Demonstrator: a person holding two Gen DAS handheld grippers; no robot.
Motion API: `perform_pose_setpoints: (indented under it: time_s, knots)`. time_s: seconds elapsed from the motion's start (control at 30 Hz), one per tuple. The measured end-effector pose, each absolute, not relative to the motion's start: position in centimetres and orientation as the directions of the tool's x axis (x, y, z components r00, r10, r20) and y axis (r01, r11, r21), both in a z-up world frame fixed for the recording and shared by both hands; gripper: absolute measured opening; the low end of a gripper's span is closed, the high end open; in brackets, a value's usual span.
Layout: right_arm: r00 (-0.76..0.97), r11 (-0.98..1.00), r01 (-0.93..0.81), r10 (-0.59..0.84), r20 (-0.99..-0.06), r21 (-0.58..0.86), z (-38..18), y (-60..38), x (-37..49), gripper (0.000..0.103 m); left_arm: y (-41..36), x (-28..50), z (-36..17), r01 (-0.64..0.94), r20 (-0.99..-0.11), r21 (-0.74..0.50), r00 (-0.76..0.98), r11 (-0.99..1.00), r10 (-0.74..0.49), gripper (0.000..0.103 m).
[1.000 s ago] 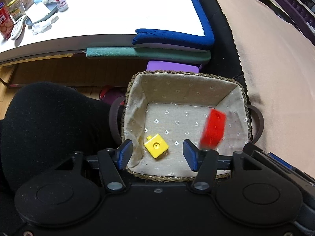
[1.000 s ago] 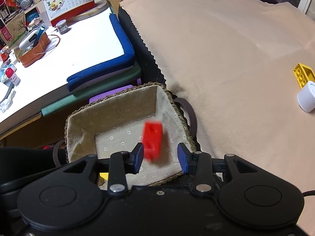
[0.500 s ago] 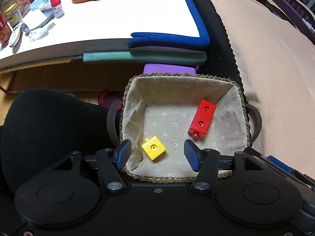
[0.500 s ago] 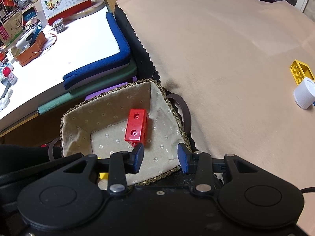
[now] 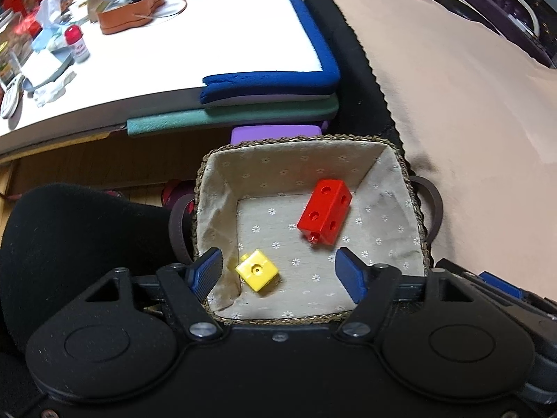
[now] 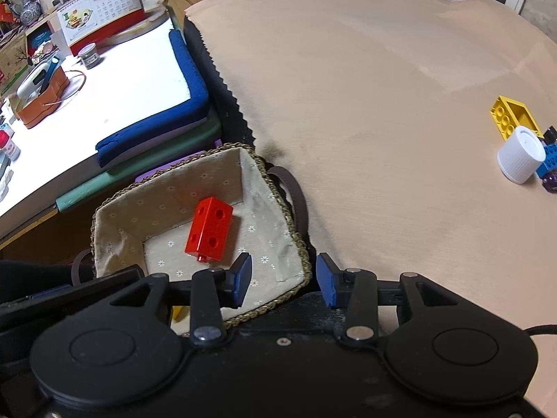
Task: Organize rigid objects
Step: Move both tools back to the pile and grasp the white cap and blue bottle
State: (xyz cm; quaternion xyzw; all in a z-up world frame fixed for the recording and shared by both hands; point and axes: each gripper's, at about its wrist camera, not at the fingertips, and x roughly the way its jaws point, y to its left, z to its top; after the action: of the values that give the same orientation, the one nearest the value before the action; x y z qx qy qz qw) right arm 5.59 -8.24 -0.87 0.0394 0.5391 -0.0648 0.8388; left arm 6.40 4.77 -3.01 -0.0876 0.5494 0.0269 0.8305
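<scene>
A woven basket with flowered cloth lining (image 5: 299, 170) (image 6: 289, 233) stands beside the beige-covered surface. In it lie a red block (image 5: 325, 210) (image 6: 209, 230) and a small yellow cube (image 5: 257, 270). My left gripper (image 5: 278, 273) is open and empty above the basket's near edge. My right gripper (image 6: 283, 280) is open and empty over the basket's near right corner. On the beige cloth at the far right lie a yellow brick (image 6: 513, 115), a white cap (image 6: 520, 155) and a blue brick (image 6: 548, 162).
A white desk (image 5: 174, 52) with blue and green foam edge pads (image 5: 271, 85) stands behind the basket, holding an orange case (image 5: 128, 17), a small bottle (image 5: 78, 43) and clutter. A black rounded shape (image 5: 80, 237) lies left of the basket. A calendar (image 6: 101, 17) stands on the desk.
The red block fell from my right gripper into the basket and came to rest there. My right gripper has swung to the right, toward the beige cloth.
</scene>
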Motion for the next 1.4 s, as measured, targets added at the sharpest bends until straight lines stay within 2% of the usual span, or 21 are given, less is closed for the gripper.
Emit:
perform_pose_setpoints:
  time_s: [0.23, 0.37, 0.7, 0.87, 1.4]
  knots:
    - [0.417, 0.984, 0.179, -0.075, -0.906, 0.001, -0.5, -10.0, 4.8, 0.044, 4.2, 6.3, -2.8, -0.106, -0.910, -0.122, 0.409, 0.987, -0.069, 0.068]
    - [0.426, 0.980, 0.198, -0.083, -0.901, 0.003, -0.1, -11.5, 3.9, 0.046, 3.6, 6.1, -2.6, -0.074, -0.902, -0.119, 0.425, 0.990, -0.077, 0.074]
    - [0.482, 0.959, 0.284, -0.126, -0.867, 0.018, 2.2, -17.2, 0.2, 0.051, 1.7, 5.3, -1.7, 0.041, -0.871, -0.121, 0.475, 0.992, -0.126, 0.075]
    - [0.510, 0.931, 0.365, -0.194, -0.838, 0.007, 3.3, -22.0, -3.3, 0.056, 0.1, 4.9, -1.5, 0.106, -0.859, -0.101, 0.493, 0.989, -0.140, 0.076]
    - [0.468, 0.712, 0.699, -0.388, -0.794, 0.065, 0.8, -40.1, -14.0, 0.057, -10.0, 1.5, 0.4, 0.423, -0.805, 0.057, 0.556, 0.904, -0.210, 0.078]
